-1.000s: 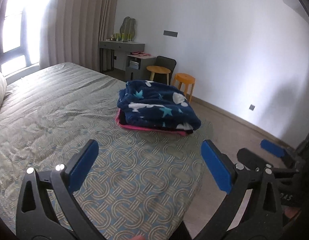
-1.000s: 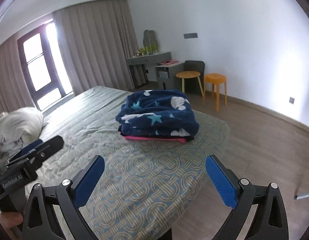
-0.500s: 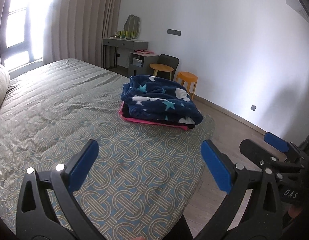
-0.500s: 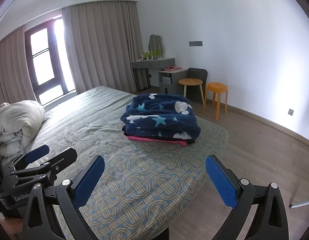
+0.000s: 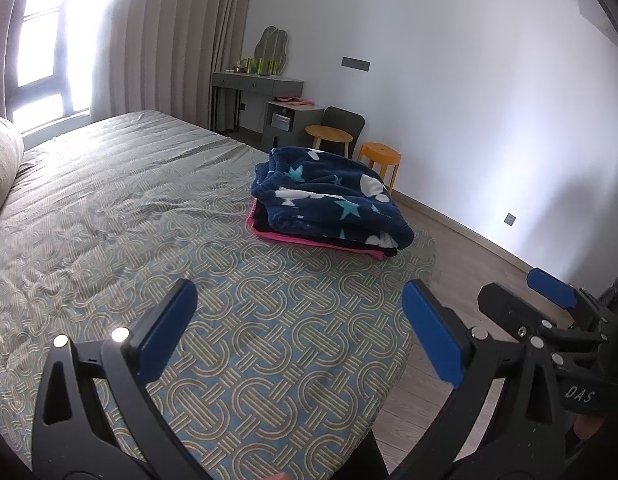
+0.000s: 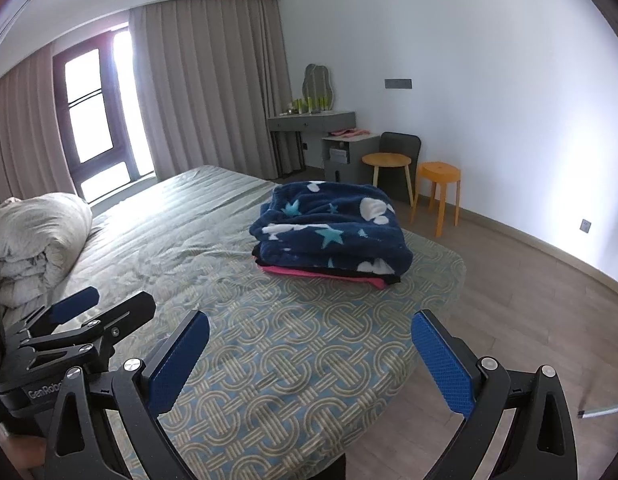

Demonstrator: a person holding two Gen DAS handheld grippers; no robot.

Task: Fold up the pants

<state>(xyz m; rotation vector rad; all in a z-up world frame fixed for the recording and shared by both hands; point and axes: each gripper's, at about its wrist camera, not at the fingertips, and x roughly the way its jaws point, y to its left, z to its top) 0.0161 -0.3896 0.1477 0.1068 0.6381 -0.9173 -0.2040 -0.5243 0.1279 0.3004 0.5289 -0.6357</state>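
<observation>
I stand at the foot of a wide bed (image 6: 269,360) covered with a spread of interlocking rings, the largest thing before me. Grey curtains (image 6: 213,84) and a bright window (image 6: 89,116) lie beyond it, with a rolled pale duvet (image 6: 41,240) at the far left end.

Near the bed's right corner sits a stack of folded garments. On top is a navy fleece pair of pants (image 6: 333,228) printed with stars and moons, already folded into a thick square, resting on dark and pink pieces (image 6: 321,272) beneath. My judgement is that the stack is kept at the corner to leave the middle of the bed free for laying out the next pair.

An orange stool (image 6: 439,188) and a wooden one (image 6: 387,164) stand on the floor behind the stack.

My left tongs (image 5: 299,334) and right tongs (image 6: 311,360) hover over the near bedspread, well apart from the stack. Both are spread wide and grip nothing, which reads to me as a pause between garments.
</observation>
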